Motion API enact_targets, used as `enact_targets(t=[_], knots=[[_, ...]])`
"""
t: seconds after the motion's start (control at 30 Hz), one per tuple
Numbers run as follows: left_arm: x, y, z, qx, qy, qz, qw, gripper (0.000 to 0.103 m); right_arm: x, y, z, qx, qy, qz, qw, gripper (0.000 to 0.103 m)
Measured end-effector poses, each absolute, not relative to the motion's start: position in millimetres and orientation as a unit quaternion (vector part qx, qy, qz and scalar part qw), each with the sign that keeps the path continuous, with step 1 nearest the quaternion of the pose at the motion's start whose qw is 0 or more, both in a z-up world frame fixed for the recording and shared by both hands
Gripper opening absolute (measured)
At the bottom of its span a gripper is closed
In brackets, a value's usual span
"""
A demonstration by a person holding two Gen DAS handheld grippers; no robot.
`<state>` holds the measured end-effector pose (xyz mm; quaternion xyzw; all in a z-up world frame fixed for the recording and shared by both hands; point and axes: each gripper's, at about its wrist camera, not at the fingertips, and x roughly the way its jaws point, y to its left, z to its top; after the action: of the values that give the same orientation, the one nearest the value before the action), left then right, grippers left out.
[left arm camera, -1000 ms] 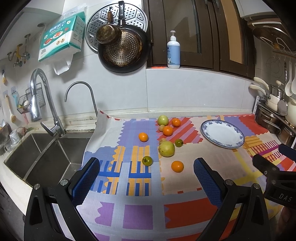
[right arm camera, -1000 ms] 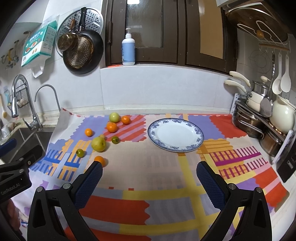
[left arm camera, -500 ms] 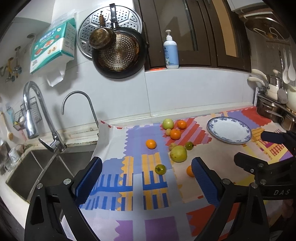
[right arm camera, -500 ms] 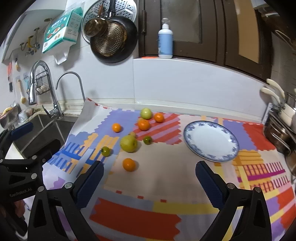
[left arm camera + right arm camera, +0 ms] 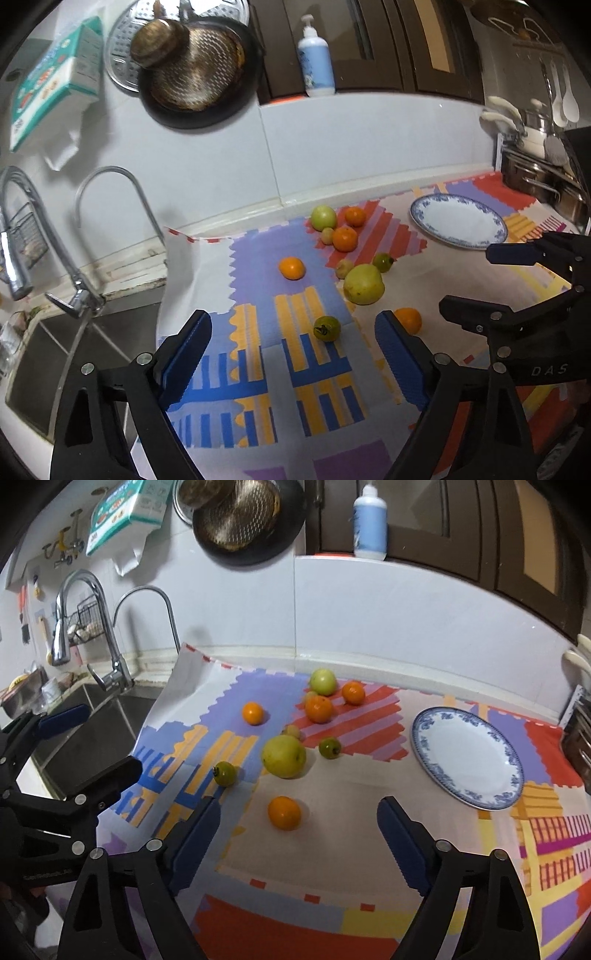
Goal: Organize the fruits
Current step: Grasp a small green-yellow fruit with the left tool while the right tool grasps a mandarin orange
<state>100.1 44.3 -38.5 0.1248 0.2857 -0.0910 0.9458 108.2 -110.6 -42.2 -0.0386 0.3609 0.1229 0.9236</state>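
I hold the right gripper wide open and empty above the nearest orange (lying on the mat, left of the plate); the left gripper is likewise open, empty.

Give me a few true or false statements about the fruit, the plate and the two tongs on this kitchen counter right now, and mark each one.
1. The blue-rimmed white plate has fruit on it. False: it is bare, and all the fruit lies on the colourful patterned mat.
2. The right tongs are open, with the nearest orange ahead between the tips. True.
3. The left tongs are shut on a small dark green fruit. False: they are open and hold nothing.
4. The large yellow-green fruit lies left of the plate. True.
5. A white pump bottle stands on the ledge above the counter. True.
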Motion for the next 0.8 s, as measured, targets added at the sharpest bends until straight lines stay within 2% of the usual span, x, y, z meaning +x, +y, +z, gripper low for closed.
enact_targets(t=[0.2,0.3,0.7,0.8], knots=[[129.4,42.0,-59.8,0.135,0.314,-0.120,0.932,0.085,134.0,-105.7,-63.8,-0.036,0.398,0.134,0.907,0.075],[142.9,41.9,-70.9,0.133,0.333,-0.134,0.924,0.078,146.0,-104.3,-76.6,-0.029,0.418,0.141,0.897,0.070],[177.4,39.2,-109.5,0.115,0.387,-0.170,0.899,0.068,172.3,-98.7,-111.2,-0.019,0.470,0.154,0.869,0.053],[184.0,36.2,-116.0,0.112,0.396,-0.177,0.894,0.062,175.7,-100.0,-115.7,-0.014,0.479,0.156,0.864,0.049]])
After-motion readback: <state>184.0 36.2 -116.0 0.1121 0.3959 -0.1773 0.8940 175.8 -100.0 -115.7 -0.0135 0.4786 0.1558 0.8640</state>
